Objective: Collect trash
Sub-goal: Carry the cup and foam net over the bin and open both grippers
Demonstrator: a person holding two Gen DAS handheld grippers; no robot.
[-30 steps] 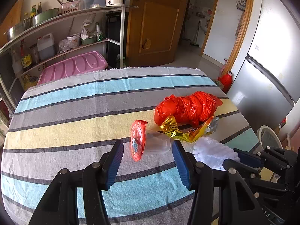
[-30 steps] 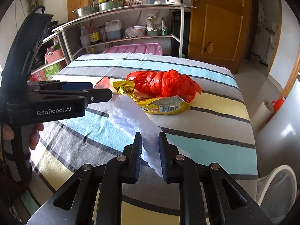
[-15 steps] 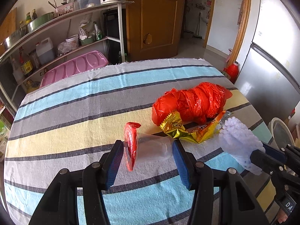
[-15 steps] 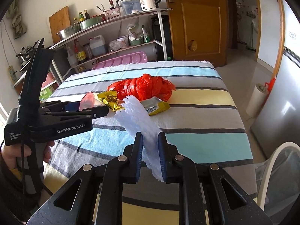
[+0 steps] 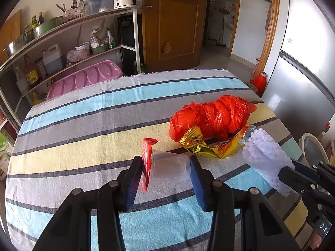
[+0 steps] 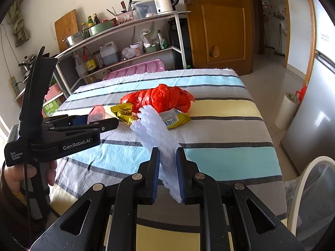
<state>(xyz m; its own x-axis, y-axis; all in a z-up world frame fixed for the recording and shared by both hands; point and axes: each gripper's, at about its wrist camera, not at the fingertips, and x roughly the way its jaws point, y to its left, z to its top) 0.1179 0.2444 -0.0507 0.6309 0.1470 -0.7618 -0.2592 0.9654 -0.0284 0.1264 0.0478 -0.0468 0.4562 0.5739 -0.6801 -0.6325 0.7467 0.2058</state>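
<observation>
Trash: none binned; foam sheet [image 6: 156,138] pinched in right gripper [image 6: 167,173]; left gripper [image 5: 165,179] closing around clear cup [image 5: 169,167]; red bag [image 5: 211,117], gold wrapper [image 5: 209,146] left on table.

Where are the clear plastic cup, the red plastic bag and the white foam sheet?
clear plastic cup [image 5: 170,167]: left wrist view, its transparent side wall.
red plastic bag [image 5: 211,116]: left wrist view, middle of the crumpled bundle.
white foam sheet [image 6: 156,133]: right wrist view, its middle stretch.

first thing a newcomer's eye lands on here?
Likely the crumpled red plastic bag mid-table on the striped cloth, a gold snack wrapper against it. Next, the trash in the jaws: the left gripper closing around a clear cup, the right gripper clamping white foam wrap.
</observation>
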